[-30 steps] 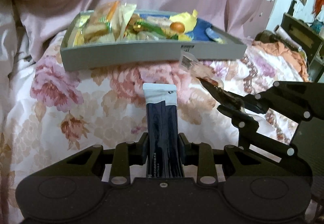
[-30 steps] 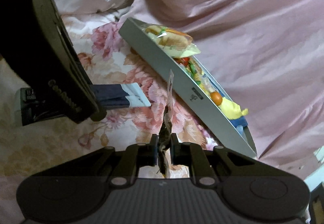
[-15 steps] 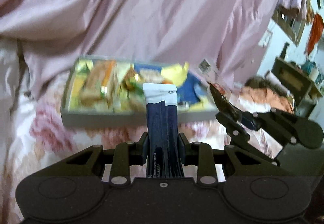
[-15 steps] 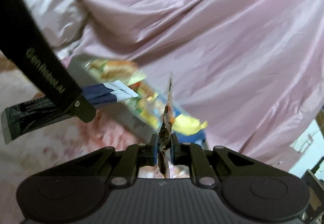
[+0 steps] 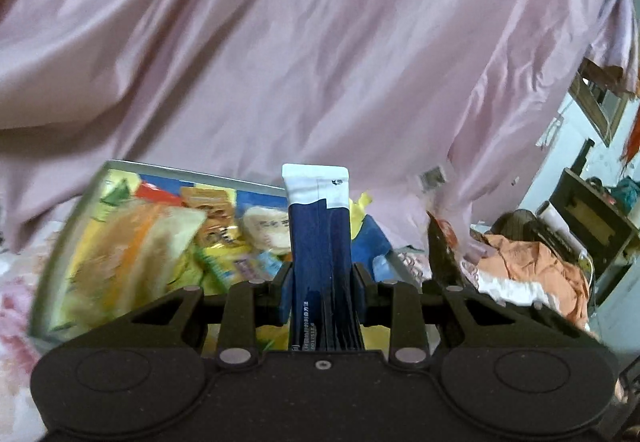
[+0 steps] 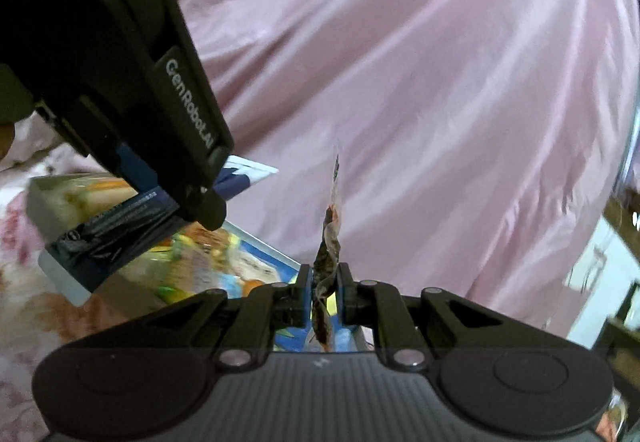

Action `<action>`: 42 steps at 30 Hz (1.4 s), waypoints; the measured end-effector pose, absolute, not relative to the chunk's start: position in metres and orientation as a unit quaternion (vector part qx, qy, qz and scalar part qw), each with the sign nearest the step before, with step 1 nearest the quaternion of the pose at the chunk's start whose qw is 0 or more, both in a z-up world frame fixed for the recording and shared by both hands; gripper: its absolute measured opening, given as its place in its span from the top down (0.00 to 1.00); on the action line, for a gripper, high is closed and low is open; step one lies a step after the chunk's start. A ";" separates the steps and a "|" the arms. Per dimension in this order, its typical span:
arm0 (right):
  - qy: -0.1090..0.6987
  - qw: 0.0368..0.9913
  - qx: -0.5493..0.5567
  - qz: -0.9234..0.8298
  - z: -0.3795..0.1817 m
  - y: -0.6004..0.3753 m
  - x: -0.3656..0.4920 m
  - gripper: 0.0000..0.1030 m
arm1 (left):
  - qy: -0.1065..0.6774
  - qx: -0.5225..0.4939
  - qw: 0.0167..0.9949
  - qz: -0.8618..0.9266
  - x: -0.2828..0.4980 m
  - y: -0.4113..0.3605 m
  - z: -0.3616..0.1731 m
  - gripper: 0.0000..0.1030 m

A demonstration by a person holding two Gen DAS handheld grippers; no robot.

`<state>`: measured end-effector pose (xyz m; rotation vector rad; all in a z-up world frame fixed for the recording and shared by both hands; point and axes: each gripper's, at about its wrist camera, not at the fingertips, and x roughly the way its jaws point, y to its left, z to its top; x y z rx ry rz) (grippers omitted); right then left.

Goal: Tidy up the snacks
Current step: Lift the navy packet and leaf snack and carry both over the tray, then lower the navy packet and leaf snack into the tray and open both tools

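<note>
**Both grippers loaded and hovering over the snack tray**

Going left to right in the left wrist view: the grey tray (image 5: pixel 68 238) sits on the flowery bedsheet (image 5: pixel 12 306) at the left, already stuffed with colourful snack packets (image 5: pixel 168 242), all a bit motion-blurred. Dead centre, the left gripper (image 5: pixel 322 294) has its jaws clamped on a navy-and-white stick pack (image 5: pixel 318 226), held upright by its lower half so the white end pokes out front, over the tray. My guess is that grip keeps the pack stiff and lets it drop straight in once the jaws let go.

Just right of that, the right gripper (image 5: pixel 440 246) pokes in, squeezed on a small clear-wrapped brown snack (image 5: pixel 442 230). From its own camera, the right gripper's jaws are pinched tight on the thin edge of that packet (image 6: pixel 326 274), so it stands edge-on like a blade, with the tray's right end below it.

Behind everything is a big pink blanket (image 5: pixel 320 42); a pile of orange clothes (image 5: pixel 532 258) sits off at the far right.

Looks to me like both items are about to go into the tray, which seems nearly full, so finding a gap could be fiddly.
</note>
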<state>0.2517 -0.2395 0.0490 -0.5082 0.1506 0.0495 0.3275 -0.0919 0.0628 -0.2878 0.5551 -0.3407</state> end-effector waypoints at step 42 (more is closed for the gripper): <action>0.186 0.981 -0.055 0.011 0.043 -0.319 0.320 0.30 | 0.299 -0.135 0.932 -0.153 0.401 -0.161 0.041 0.12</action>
